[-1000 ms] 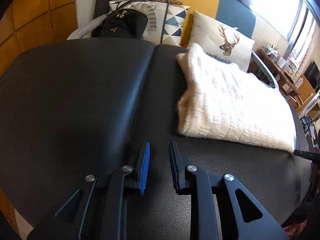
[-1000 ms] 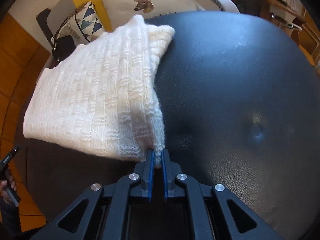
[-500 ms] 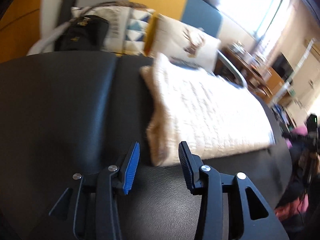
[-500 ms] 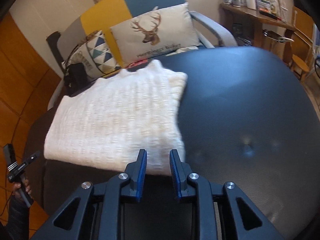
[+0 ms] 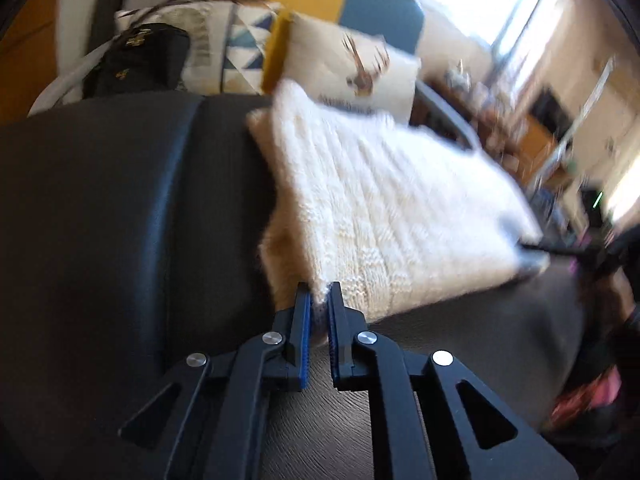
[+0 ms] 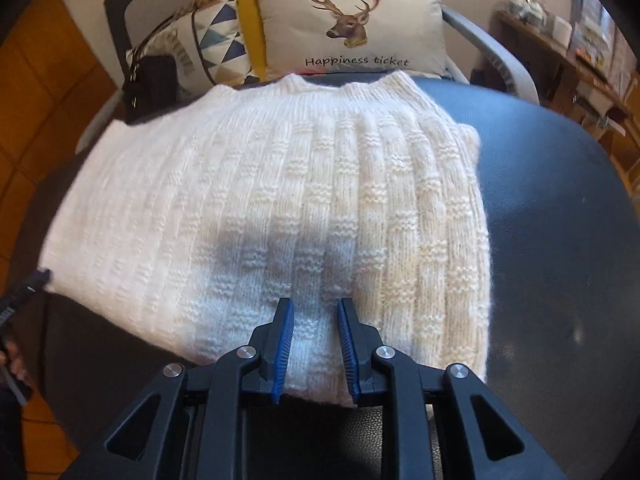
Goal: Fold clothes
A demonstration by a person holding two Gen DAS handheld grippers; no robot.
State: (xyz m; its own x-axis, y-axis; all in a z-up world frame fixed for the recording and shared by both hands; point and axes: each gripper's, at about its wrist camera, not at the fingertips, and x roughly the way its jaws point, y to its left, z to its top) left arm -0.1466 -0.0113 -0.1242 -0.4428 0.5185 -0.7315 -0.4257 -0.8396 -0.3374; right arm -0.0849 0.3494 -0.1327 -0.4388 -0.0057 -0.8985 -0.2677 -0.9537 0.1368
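Observation:
A cream knitted sweater lies folded on the black leather surface. It also shows in the left wrist view, blurred. My left gripper is shut on the sweater's near left corner. My right gripper is open, its blue-padded fingers over the sweater's near edge, right of its middle, with knit showing between them.
A deer-print cushion, a triangle-print cushion and a black bag sit on a chair behind the black surface. A wooden side table with small items stands at the right. A hand with a dark tool shows at the left edge.
My left gripper moved to the sweater's near left corner and shut on it. My right gripper let go of the near right corner, opened and shifted left over the near edge.

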